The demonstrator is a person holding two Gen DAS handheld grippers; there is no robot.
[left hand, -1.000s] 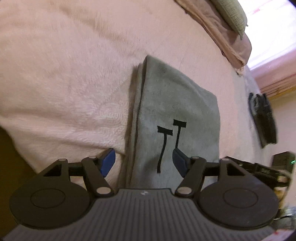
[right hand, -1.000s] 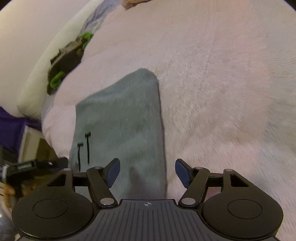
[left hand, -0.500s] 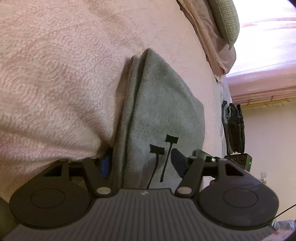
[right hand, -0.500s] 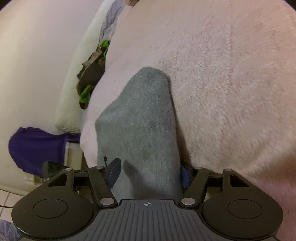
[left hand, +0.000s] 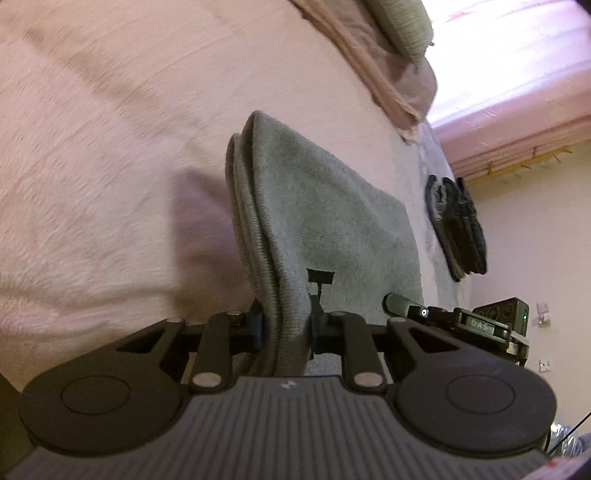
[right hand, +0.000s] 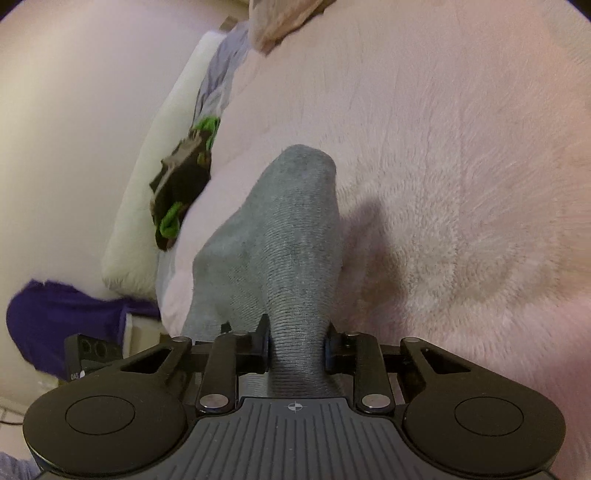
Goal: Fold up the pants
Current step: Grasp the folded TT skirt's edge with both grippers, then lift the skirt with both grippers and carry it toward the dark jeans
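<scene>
The folded grey pants [left hand: 325, 221] lie on a pink fleece blanket [left hand: 110, 147], with a black drawstring end [left hand: 320, 276] showing near the waist. My left gripper [left hand: 286, 325] is closing, its pads pressing the near left edge of the stacked grey layers. In the right wrist view the same grey pants [right hand: 284, 236] rise off the pink blanket [right hand: 461, 184] in a bunched ridge. My right gripper [right hand: 297, 345] is closing too, its pads squeezing the near right edge of the cloth. The other gripper's body [left hand: 458, 321] shows at the right of the left wrist view.
A dark folded garment [left hand: 456, 225] lies at the bed's far right edge, a pillow [left hand: 402, 26] beyond it. In the right wrist view a black and green item [right hand: 181, 184] rests on a white pillow [right hand: 147, 177], and purple cloth [right hand: 55, 325] hangs below by the wall.
Both grippers went from wide open around the pants' near edge to closed on it. The gripped edge has lifted off the blanket, bunching the cloth.
</scene>
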